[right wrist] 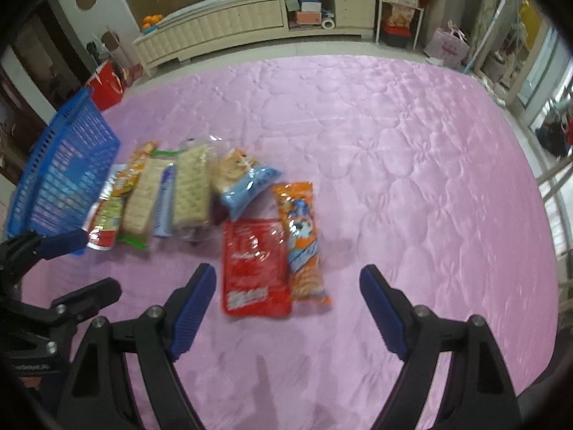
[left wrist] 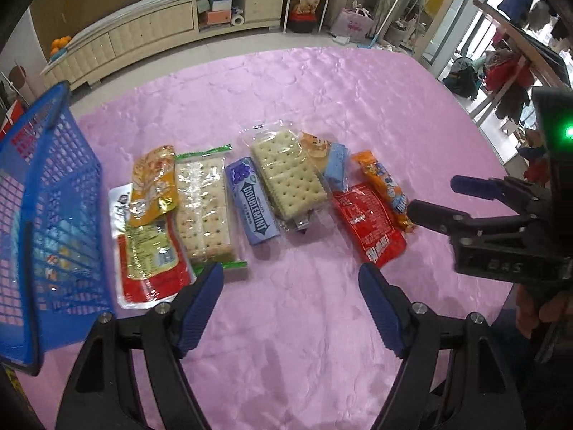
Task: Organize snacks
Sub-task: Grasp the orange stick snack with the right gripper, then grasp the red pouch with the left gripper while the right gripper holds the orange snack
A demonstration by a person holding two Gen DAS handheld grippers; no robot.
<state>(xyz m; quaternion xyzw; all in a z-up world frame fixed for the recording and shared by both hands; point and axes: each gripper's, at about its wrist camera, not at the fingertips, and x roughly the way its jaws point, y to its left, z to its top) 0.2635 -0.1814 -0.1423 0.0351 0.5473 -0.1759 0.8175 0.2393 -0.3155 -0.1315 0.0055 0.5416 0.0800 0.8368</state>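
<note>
This is a home living room: a long cream cabinet stands at the far wall, clothes hang at the right, oranges far left.

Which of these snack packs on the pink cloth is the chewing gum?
The purple pack lying between the two clear-wrapped cracker packs. It is the only purple one, long and narrow, with "Doublemint" printed along it.

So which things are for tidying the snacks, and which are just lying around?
For the job:
- blue basket
- Doublemint gum
- cracker packs
- red packet
- orange biscuit pack

Just lying about:
- oranges
- pink bag
- cabinet
</note>
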